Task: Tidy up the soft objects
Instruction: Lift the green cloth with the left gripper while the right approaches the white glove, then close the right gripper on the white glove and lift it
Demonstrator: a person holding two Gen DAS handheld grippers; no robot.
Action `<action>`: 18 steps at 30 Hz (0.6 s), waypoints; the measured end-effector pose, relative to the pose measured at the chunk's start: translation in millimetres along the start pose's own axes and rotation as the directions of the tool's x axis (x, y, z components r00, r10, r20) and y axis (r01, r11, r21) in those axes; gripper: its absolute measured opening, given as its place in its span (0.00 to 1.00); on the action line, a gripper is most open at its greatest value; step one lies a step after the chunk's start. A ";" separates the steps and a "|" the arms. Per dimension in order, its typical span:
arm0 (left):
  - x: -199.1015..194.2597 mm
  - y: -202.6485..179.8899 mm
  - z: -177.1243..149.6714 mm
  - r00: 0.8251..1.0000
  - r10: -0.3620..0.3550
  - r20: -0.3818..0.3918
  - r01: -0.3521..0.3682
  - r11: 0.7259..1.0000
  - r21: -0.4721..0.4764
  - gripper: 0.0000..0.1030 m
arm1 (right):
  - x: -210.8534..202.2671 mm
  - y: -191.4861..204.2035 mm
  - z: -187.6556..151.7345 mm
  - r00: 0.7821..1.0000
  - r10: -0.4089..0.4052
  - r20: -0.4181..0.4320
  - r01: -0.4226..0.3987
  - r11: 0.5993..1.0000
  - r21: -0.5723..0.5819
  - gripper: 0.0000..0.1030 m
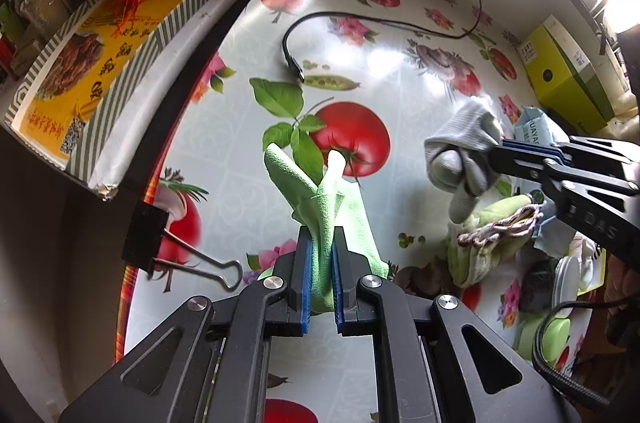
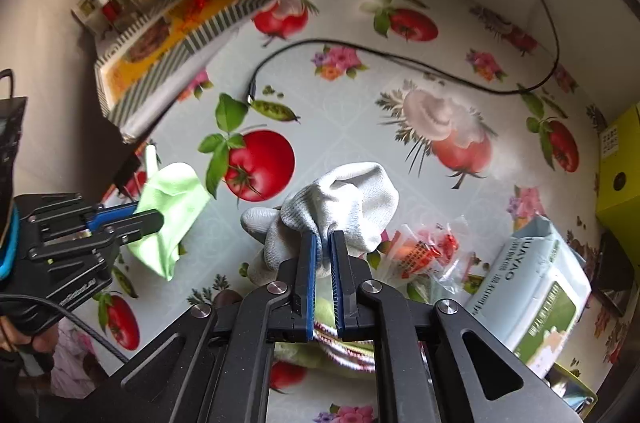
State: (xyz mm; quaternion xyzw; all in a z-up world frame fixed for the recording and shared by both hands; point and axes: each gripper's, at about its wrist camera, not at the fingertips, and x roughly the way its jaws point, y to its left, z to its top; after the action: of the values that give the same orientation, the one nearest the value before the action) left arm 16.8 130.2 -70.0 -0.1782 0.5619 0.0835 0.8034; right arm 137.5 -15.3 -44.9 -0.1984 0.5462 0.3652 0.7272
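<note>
Over a table (image 1: 224, 127) covered in an oilcloth printed with tomatoes and flowers, the left gripper (image 1: 321, 235) is pinching a light green cloth (image 1: 320, 191), its blue-padded jaws pressed together on the fabric. The cloth is bunching up past the fingertips and hanging clear of the tabletop. In the right wrist view the same cloth (image 2: 172, 207) is draping from the left gripper (image 2: 150, 217) at the left edge of the frame.

The right gripper (image 2: 324, 237) is clamping a grey knit glove (image 2: 340, 199), the jaws closed on a fold of it with the fingers of the glove dangling to the left. Seen from the left wrist camera, the glove (image 1: 460, 155) is hanging off the right gripper (image 1: 498, 147) above a heap of soft things: a pale green fabric bundle with a braided multicoloured cord (image 1: 500, 227) across it.

A black cable (image 1: 384, 23) is snaking across the middle of the table, its plug end lying near a printed pea pod. A flat yellow and striped carton (image 1: 104, 55) is leaning along the far left edge, and a black binder clip (image 1: 148, 239) is gripping the table's rim just beside the left gripper. A pale blue pack of tissues (image 2: 532, 287) and a crinkled clear wrapper (image 2: 432, 251) are sitting to the right of the glove, and a yellow-green box (image 1: 568, 71) is standing at the far right.
</note>
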 end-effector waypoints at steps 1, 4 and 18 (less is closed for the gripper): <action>-1.9 0.0 1.1 1.000 0.000 0.004 0.000 1.000 0.000 0.08 | -5.4 -0.3 -1.2 1.000 0.001 0.011 -0.001 1.000 0.004 0.07; -8.8 -1.9 5.3 1.000 -0.005 0.017 0.005 1.000 -0.002 0.08 | -21.1 -1.7 -6.9 0.999 0.007 0.039 -0.008 1.000 0.016 0.07; -44.9 -40.0 12.5 0.995 -0.071 0.066 0.068 0.996 0.053 0.08 | -92.2 -13.8 -52.7 0.988 0.012 0.151 -0.030 0.992 0.119 0.07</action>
State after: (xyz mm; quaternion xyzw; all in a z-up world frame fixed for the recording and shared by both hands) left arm 25.2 101.0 -16.6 -0.1744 0.5296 0.0474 0.8288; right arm 101.0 -89.6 23.0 -0.1202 0.5131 0.3529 0.7731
